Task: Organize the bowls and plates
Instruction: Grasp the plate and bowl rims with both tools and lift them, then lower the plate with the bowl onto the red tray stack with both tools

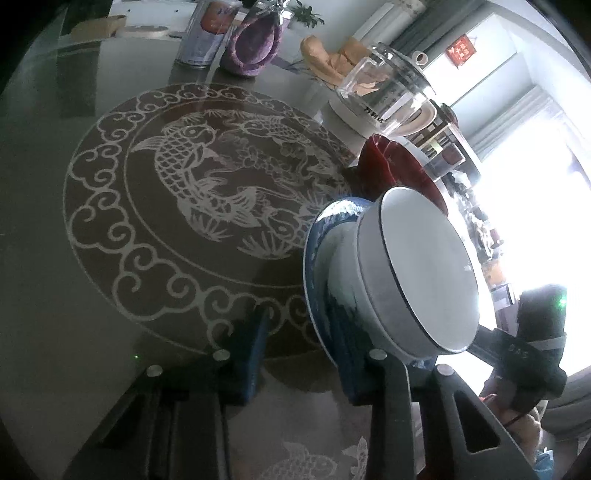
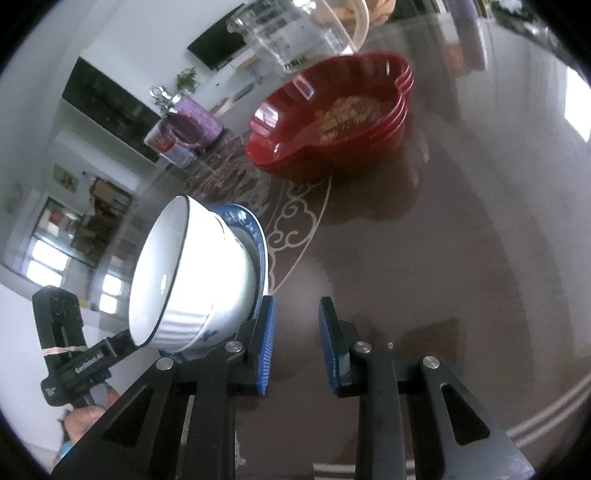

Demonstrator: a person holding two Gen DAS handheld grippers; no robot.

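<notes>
A white bowl [image 1: 424, 266] [image 2: 192, 273] with a dark rim stands on a blue patterned plate [image 1: 321, 251] [image 2: 251, 229] on the glass table. My left gripper [image 1: 299, 332] is at the plate's rim. Its right pad lies against the rim, its left pad stands apart from it, and the jaws are narrowly open. My right gripper [image 2: 297, 314] is at the plate's opposite side. Its left pad is beside the rim and only table shows between its jaws. A stack of three red scalloped dishes [image 1: 399, 166] [image 2: 332, 122] sits just beyond.
A clear glass jug [image 1: 388, 92] [image 2: 295, 33] stands behind the red dishes. A purple fuzzy holder [image 1: 255, 44] [image 2: 195, 118] and a can [image 1: 207, 33] are at the far side. The table [image 1: 110, 314] bears a round fish pattern.
</notes>
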